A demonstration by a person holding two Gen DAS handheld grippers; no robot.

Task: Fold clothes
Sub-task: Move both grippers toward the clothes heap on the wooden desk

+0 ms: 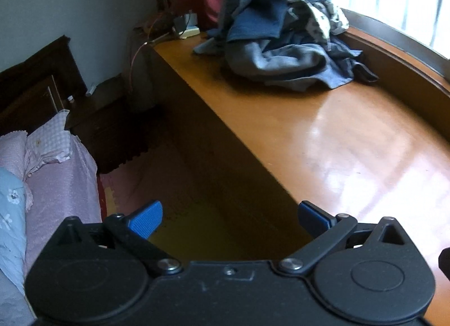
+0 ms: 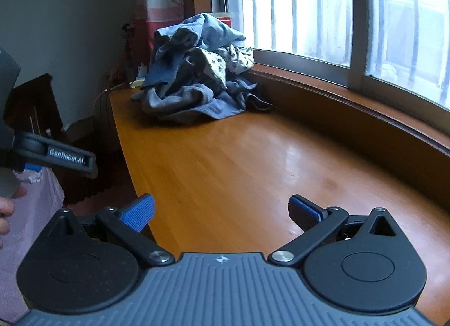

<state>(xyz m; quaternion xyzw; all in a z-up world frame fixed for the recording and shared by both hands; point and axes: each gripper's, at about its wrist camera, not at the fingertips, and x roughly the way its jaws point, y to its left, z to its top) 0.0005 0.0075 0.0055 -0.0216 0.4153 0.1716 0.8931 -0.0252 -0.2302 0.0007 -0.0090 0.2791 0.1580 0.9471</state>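
Note:
A heap of crumpled clothes (image 1: 284, 33), mostly grey-blue with one white patterned piece, lies at the far end of a glossy wooden window ledge (image 1: 351, 140). The right wrist view shows the same heap (image 2: 197, 78) far ahead on the ledge (image 2: 253, 162). My left gripper (image 1: 230, 220) hangs open over the ledge's near left edge, nothing between its blue pads. My right gripper (image 2: 221, 212) is also open and empty above the near ledge. Both are well short of the clothes. The left gripper's body (image 2: 56, 157) shows at the left of the right wrist view.
A barred window (image 2: 323, 8) with a raised wooden sill runs along the ledge's right side. Left of the ledge the floor drops away to a bed with pink bedding (image 1: 56, 179) and a dark nightstand (image 1: 104, 129). Small items and cables (image 1: 182, 27) sit behind the heap.

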